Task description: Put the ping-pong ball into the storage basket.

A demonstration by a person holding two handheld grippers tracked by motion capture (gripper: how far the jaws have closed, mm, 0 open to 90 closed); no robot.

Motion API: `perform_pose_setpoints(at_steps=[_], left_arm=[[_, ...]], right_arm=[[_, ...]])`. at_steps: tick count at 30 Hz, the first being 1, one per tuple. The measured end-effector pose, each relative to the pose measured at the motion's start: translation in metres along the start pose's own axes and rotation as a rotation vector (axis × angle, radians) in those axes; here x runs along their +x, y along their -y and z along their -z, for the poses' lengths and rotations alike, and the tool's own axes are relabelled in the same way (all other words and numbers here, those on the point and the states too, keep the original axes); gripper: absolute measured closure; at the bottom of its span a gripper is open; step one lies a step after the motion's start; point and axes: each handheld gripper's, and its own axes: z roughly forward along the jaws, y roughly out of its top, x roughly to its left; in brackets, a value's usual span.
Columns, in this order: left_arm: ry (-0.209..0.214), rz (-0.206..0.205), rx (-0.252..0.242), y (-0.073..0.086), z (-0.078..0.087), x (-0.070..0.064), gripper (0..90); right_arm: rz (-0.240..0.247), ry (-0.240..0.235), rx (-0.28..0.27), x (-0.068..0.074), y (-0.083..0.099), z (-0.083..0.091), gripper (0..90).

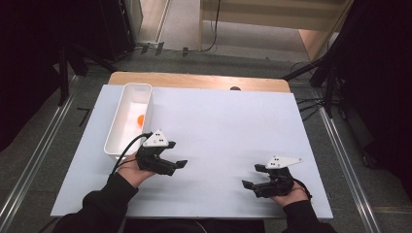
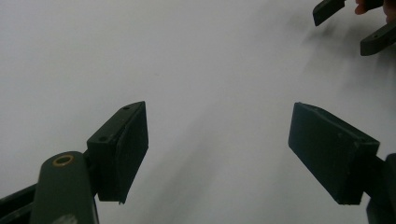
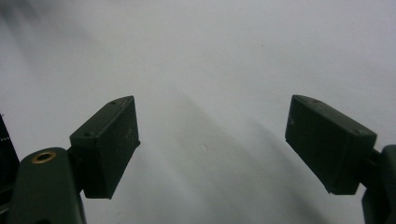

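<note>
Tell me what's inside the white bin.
In the high view, the white bin holds one small orange ball on its floor, near the right wall. The near end of the bin's floor is hidden behind the left gripper, so anything there can't be seen.

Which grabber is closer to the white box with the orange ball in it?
The left gripper. It sits right beside the near end of the white box, which holds the orange ball. The right gripper is far across the table.
</note>
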Motion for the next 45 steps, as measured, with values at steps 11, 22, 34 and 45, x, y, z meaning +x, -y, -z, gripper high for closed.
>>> perform_pose_setpoints(at_steps=[11,22,34,45], left_arm=[[0.020,0.002,0.005,0.010,0.005,-0.001,20.6],[0.032,-0.024,0.011,0.022,0.013,-0.001,20.6],[0.053,-0.027,0.050,0.033,0.022,-0.001,20.6],[0.060,-0.009,0.070,0.042,0.029,0.000,20.6]], right_arm=[[0.001,0.002,0.002,0.000,0.000,0.000,15.9],[-0.001,0.000,0.001,0.000,0.000,0.000,15.9],[-0.001,-0.003,-0.003,0.001,0.000,0.000,15.9],[0.000,-0.002,-0.004,0.001,0.000,0.000,16.0]])
